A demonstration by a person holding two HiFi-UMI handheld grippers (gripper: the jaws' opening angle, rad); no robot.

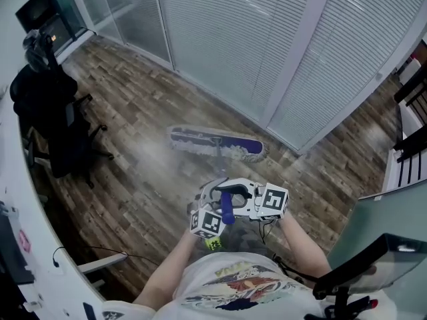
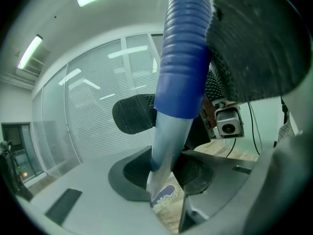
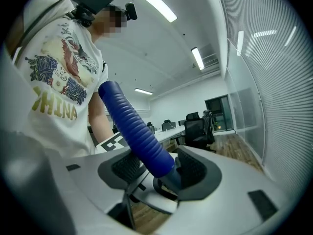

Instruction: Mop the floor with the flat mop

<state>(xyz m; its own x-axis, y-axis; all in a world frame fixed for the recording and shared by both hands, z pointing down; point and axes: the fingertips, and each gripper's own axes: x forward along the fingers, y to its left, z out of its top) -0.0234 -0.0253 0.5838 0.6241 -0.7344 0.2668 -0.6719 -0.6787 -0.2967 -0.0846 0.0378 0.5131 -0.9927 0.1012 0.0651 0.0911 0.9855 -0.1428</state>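
The flat mop's blue head [image 1: 213, 142], edged with a white fringe, lies on the wooden floor [image 1: 133, 179] ahead of me, near the glass wall. Its handle rises toward me and ends in a ribbed blue grip [image 1: 228, 210]. Both grippers hold it side by side in front of my body. My left gripper [image 1: 215, 203] is shut on the handle; in the left gripper view the silver pole [image 2: 166, 141] passes between its pads down to the mop head [image 2: 164, 196]. My right gripper [image 1: 244, 202] is shut on the blue grip [image 3: 142, 138], which slants up between its pads.
A glass partition with white blinds [image 1: 233, 45] runs along the far side of the floor. A black office chair [image 1: 57, 122] stands at the left beside a white desk edge [image 1: 27, 199]. A dark monitor [image 1: 373, 259] sits at the lower right.
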